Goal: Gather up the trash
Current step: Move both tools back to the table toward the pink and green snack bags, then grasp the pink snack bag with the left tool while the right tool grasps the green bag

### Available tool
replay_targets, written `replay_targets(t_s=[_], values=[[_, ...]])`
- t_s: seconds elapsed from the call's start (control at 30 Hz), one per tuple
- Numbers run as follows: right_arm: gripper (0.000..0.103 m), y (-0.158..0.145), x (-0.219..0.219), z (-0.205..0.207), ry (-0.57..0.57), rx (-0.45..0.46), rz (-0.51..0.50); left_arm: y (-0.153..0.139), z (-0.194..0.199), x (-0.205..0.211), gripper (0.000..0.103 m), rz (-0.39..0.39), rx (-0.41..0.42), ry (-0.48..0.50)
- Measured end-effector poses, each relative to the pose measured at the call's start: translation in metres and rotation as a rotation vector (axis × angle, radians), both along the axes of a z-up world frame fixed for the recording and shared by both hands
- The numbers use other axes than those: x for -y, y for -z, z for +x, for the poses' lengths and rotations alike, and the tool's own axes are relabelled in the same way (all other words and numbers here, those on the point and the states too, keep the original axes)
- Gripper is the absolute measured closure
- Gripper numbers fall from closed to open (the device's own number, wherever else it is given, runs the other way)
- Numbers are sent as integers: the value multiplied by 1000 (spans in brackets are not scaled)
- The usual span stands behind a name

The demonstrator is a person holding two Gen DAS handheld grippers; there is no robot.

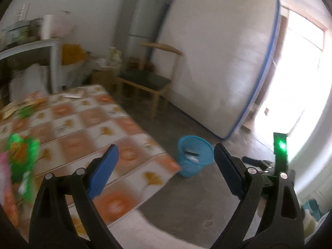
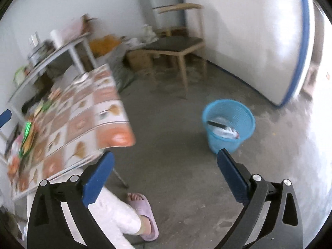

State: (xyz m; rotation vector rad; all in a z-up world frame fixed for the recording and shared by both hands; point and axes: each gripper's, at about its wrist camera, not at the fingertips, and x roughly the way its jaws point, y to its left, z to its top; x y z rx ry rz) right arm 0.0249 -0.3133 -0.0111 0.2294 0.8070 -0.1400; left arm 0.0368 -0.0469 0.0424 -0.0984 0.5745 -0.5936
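So the trash is split between two spots. Some is already seen inside the blue basket (image 2: 229,124) on the floor, including a dark flat strip and some pale crumpled stuff. The rest, blurry green and orange wrappers (image 1: 22,155), is left lying on the surface (image 1: 116,128) with the orange-and-white checked cloth, bunched toward its far-left side.

From the left gripper (image 1: 166,170) the wrappers are found at about 9 o'clock, right at the frame edge, while the basket sits just past the surface's corner at roughly 12 to 1 o'clock, between the two fingers. Its jaws are spread wide with nothing between them.

From the right gripper (image 2: 166,176) the basket is seen at about 1 o'clock, near, and the wrappers (image 2: 27,139) way off at 9 o'clock across the surface. Its jaws are also held wide apart and empty.

Judgement call: the next pick is probably best handled by the left gripper, since the wrappers lie on its side and closer to it. The long axis of any one wrapper can't be told, too much blur. A person's foot in a lilac slipper (image 2: 145,213) is seen below the right gripper.
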Motion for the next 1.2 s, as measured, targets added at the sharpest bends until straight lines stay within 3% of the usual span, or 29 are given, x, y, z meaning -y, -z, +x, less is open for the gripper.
replay_targets(t_s=[0.1,0.27,0.43,0.53,0.63,0.9,1.2], values=[[7,-20,-41,9,-99,46,-50,4,-22,-45,14,17,34,-105],[7,-43,-97,34,-255,108,-9,20,-61,-111,14,99,108,-299],[7,-45,-151,81,-397,47,215,34,-84,-156,14,275,194,-563],[7,-36,-184,107,-463,-28,332,44,-79,-170,14,418,196,-667],[7,-29,-215,130,-521,-91,443,61,-65,-184,14,525,140,-689],[7,4,-287,184,-569,-254,633,95,-39,-189,16,645,48,-633],[18,31,-344,216,-582,-348,670,109,-22,-199,40,650,-3,-620]])
